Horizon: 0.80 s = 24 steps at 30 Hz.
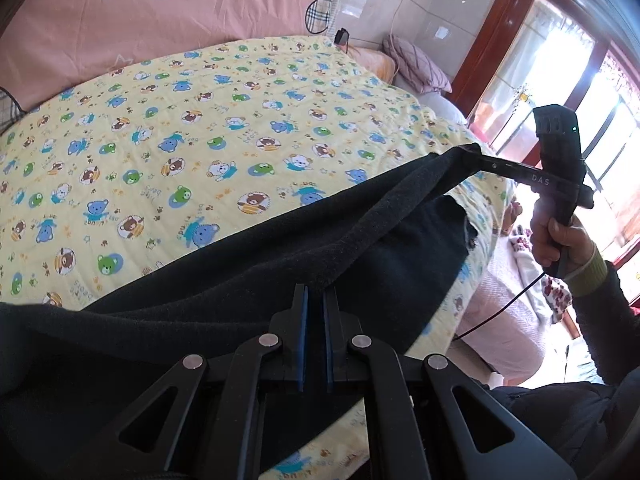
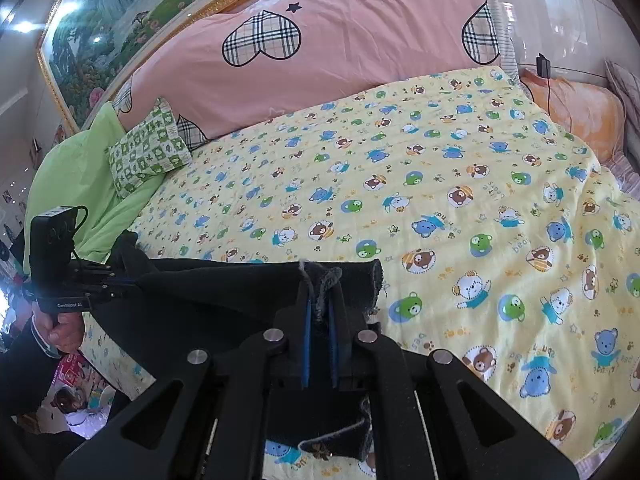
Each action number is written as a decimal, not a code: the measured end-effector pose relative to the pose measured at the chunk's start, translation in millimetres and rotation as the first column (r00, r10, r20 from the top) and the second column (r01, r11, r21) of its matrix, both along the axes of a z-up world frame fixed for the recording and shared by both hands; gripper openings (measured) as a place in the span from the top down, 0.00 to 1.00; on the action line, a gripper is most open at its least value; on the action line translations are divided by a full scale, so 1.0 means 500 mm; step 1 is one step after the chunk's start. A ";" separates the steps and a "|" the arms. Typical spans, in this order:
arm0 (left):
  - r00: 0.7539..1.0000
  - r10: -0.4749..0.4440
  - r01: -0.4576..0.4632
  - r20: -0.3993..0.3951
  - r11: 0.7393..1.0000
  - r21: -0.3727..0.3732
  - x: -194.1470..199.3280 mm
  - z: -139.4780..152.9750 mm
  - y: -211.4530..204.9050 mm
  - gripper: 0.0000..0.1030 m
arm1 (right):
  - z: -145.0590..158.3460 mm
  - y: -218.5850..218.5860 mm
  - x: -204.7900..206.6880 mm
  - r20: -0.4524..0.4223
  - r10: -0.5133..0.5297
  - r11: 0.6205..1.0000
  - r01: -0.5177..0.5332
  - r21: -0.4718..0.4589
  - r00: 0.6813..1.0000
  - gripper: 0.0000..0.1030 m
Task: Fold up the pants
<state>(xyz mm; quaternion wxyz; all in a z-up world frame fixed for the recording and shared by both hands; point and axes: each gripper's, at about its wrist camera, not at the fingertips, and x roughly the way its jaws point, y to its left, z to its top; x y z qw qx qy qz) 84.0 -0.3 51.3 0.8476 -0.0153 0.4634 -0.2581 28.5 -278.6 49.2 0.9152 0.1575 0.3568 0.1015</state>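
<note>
Two wrist views of a pair of dark pants [image 1: 248, 280] being held stretched between two handheld grippers above the near edge of a bed.

Left wrist view: the left gripper [image 1: 316, 296] is pinching the upper edge of the pants, its blue-padded fingers [image 1: 300, 344] drawn nearly together on the cloth. The fabric is running as a taut band up and to the right to the right gripper [image 1: 476, 152], whose tips are buried in the far end of the garment. A hand [image 1: 560, 240] with a ribbed cuff is gripping that tool's handle. The lower part of the pants is hanging down and draping over the yellow quilt [image 1: 200, 140] with its bear print.

Right wrist view: the right gripper [image 2: 318, 280] is clamping a frayed hem or cuff of the pants, with its jaws closed on the bunched edge. The dark cloth [image 2: 224, 292] is extending leftward to the left gripper [image 2: 128, 278], which is also closed on the fabric, held by a hand [image 2: 64, 332]. A loose end of the garment is dangling below the right tool.

Background: a pink cover with plaid hearts [image 2: 320, 48] is lying along the head of the bed, with a green checked pillow [image 2: 150, 148] at the left and an orange pillow [image 2: 580, 116] at the right.
</note>
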 end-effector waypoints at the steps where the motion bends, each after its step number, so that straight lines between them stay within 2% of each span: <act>1: 1.000 -0.004 0.004 0.001 1.000 0.001 -0.008 -0.001 -0.004 0.95 | -0.001 0.000 -0.008 0.000 0.000 1.000 0.000 0.002 1.000 0.92; 12: 0.998 -0.016 0.016 -0.054 1.000 0.013 -0.050 -0.078 -0.031 0.95 | -0.085 0.012 -0.067 -0.100 -0.015 1.000 0.013 -0.018 0.995 0.93; 24: 0.999 -0.007 0.007 -0.050 1.000 -0.010 -0.079 -0.092 -0.027 0.95 | -0.107 0.021 -0.096 -0.142 -0.033 0.998 0.027 -0.049 0.989 0.93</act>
